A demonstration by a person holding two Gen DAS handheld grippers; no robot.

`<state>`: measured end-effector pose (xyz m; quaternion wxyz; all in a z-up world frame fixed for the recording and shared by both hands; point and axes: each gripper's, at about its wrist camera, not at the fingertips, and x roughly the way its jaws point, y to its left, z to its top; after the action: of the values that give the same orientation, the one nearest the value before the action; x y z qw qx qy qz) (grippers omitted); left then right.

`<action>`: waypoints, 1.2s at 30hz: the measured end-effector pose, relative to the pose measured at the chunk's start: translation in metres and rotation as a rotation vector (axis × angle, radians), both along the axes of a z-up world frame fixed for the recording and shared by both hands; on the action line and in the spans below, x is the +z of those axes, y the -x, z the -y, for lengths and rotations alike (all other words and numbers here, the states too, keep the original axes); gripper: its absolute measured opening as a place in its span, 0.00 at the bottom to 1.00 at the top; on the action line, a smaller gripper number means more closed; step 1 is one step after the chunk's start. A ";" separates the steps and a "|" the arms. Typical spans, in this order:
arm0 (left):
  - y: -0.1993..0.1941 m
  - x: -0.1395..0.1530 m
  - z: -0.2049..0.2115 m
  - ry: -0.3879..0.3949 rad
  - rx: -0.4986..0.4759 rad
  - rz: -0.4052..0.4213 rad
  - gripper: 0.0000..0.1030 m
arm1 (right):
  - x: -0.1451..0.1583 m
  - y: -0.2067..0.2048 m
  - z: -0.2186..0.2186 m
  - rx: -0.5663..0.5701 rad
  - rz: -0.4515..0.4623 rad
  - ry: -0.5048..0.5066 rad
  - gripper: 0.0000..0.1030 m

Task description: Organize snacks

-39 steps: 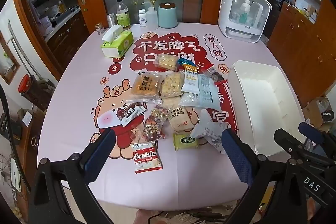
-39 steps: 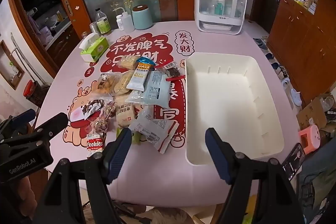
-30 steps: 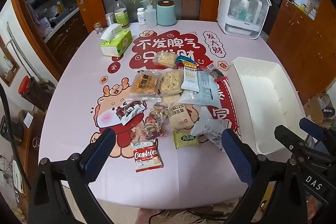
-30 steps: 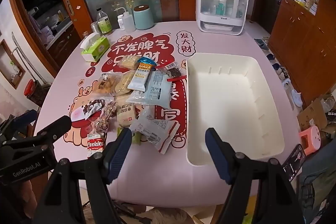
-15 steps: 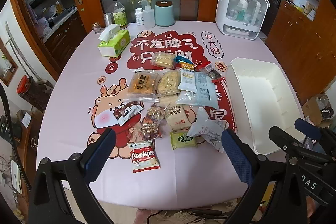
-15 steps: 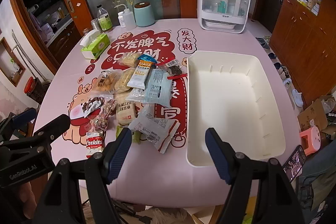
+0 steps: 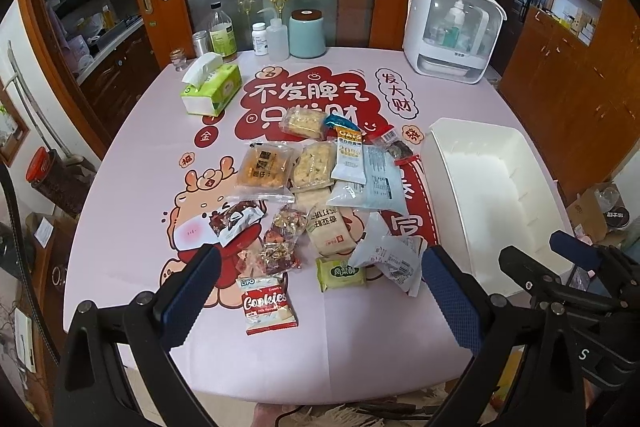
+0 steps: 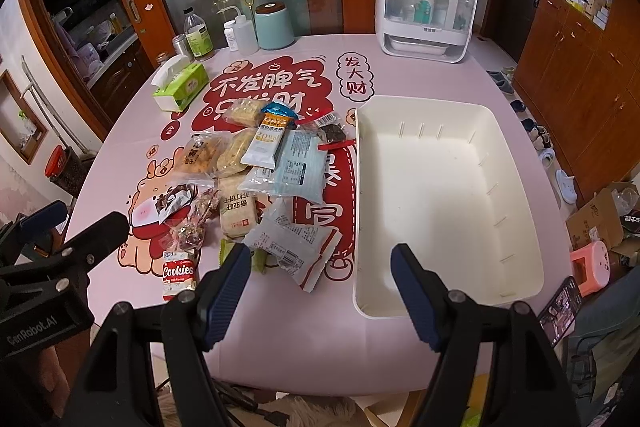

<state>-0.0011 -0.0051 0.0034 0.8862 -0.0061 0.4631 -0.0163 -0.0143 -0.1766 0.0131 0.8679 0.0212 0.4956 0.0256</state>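
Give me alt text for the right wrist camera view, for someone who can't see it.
An empty white bin sits on a pink table, with a pile of snack packets beside it on its left. The open right gripper hovers at the near edge, holding nothing; the left gripper shows at far left.

The green packet (image 8: 258,259) sits half hidden behind the right gripper's left finger (image 8: 226,301). A cream packet (image 7: 310,195) lies mostly buried under other snacks.
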 end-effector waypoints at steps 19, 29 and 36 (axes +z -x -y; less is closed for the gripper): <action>0.007 -0.001 -0.007 -0.007 0.024 -0.011 0.97 | -0.006 0.003 -0.003 0.009 0.001 0.004 0.71; 0.007 -0.003 -0.006 -0.009 0.018 -0.020 0.97 | -0.008 0.003 -0.003 0.008 -0.002 0.004 0.71; 0.007 -0.006 -0.007 0.000 0.028 -0.031 0.97 | -0.006 0.006 -0.006 0.002 0.003 0.006 0.71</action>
<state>-0.0080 0.0020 -0.0027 0.8791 -0.0130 0.4765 -0.0038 -0.0200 -0.1706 0.0069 0.8686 0.0180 0.4945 0.0247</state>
